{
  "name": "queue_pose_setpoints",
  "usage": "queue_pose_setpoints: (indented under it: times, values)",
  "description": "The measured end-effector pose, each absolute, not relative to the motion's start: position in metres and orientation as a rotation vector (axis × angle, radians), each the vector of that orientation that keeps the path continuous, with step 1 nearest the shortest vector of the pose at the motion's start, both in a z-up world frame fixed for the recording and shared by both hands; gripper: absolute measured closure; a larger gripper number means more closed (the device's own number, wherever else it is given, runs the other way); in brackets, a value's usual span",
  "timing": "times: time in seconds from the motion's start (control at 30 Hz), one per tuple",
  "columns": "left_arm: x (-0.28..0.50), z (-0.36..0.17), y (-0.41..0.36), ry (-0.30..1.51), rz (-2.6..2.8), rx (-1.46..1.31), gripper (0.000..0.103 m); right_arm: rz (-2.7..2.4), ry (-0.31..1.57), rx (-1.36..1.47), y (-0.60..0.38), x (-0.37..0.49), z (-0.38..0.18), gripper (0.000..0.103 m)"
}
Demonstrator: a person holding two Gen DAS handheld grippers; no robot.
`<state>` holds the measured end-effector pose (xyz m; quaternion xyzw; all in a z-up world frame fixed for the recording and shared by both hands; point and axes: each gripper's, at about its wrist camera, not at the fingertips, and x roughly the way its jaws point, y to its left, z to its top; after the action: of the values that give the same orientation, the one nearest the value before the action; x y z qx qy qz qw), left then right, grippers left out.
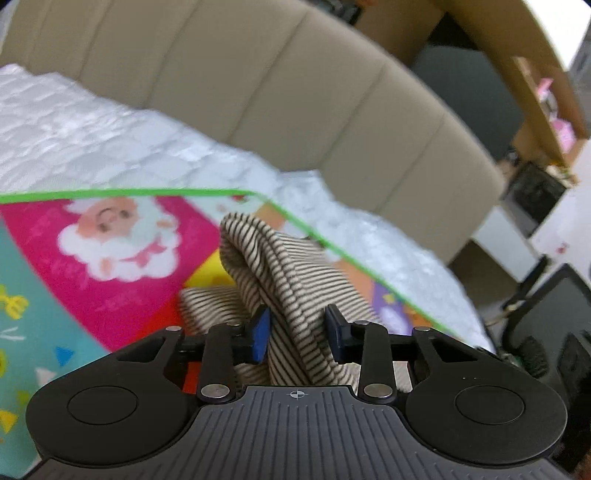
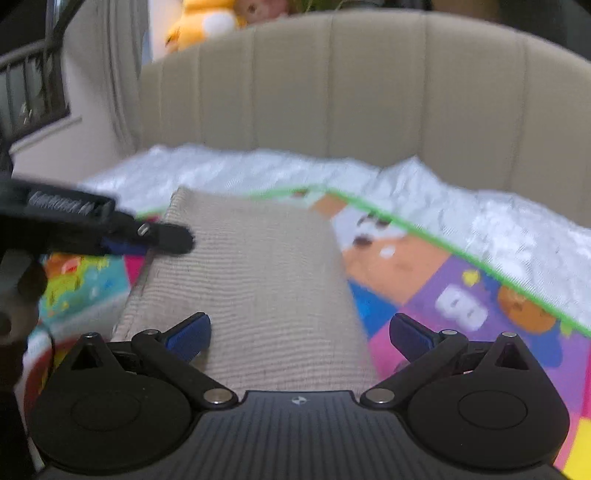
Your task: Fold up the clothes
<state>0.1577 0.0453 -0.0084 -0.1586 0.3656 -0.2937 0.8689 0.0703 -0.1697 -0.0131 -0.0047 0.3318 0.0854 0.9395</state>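
Note:
A beige garment with thin dark stripes lies on a colourful play mat. In the left wrist view a bunched fold of it rises between the blue pads of my left gripper, which is shut on it. The right wrist view shows the same garment as a long folded strip running away from the camera. There my left gripper grips its far left edge. My right gripper stands open over the strip's near end, its pads wide apart with nothing held between them.
The play mat has a green border and lies on a white quilted bed cover. A padded beige headboard rises behind, with plush toys above it. A black office chair stands beside the bed at right.

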Motion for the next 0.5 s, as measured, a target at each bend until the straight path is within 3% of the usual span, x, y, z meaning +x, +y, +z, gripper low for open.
queue_pose_setpoints:
  times: [0.2, 0.5]
  values:
    - [0.163, -0.02, 0.04, 0.826, -0.554, -0.271, 0.065, 0.191, 0.718, -0.053, -0.159, 0.075, -0.024, 0.0]
    - [0.162, -0.022, 0.043, 0.841, -0.544, -0.258, 0.06, 0.251, 0.875, 0.118, -0.18, 0.093, -0.031, 0.0]
